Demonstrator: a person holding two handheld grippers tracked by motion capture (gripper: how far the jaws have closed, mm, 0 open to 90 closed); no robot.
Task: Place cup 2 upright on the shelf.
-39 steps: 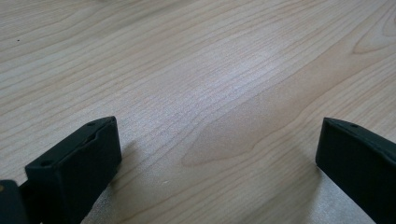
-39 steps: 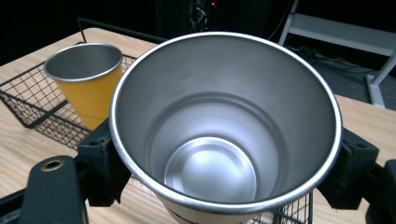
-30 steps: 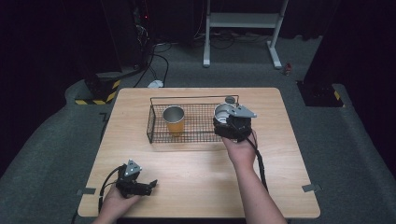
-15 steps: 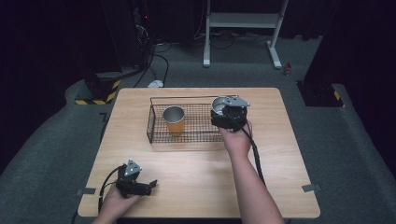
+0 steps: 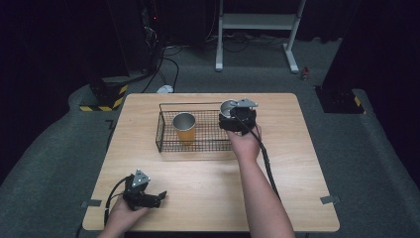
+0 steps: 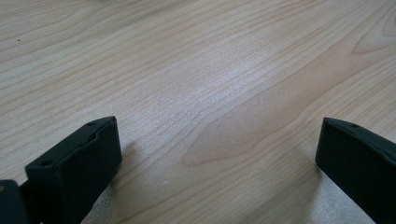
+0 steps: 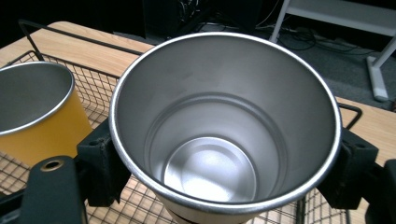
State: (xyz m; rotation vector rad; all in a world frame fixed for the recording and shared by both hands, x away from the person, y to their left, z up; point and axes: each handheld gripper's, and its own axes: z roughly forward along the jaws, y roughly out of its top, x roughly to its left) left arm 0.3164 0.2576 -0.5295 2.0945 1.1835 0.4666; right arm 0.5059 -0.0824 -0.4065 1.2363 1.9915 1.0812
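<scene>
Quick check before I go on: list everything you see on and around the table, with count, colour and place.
Table: one, light wood, centre of the high view.
Wire basket: one, black, far middle of the table.
Orange cup: one, orange outside with steel inside, upright in the basket's left half.
Steel cup: one, silver and empty, upright over the basket's right end, clamped by the right tool.
White stand: one, on the floor beyond the table.
Striped block: one, yellow and black, floor at far left.
Left tool: black, jaws apart, resting on the table's near left.
Right tool: black, at the basket's right end.
</scene>
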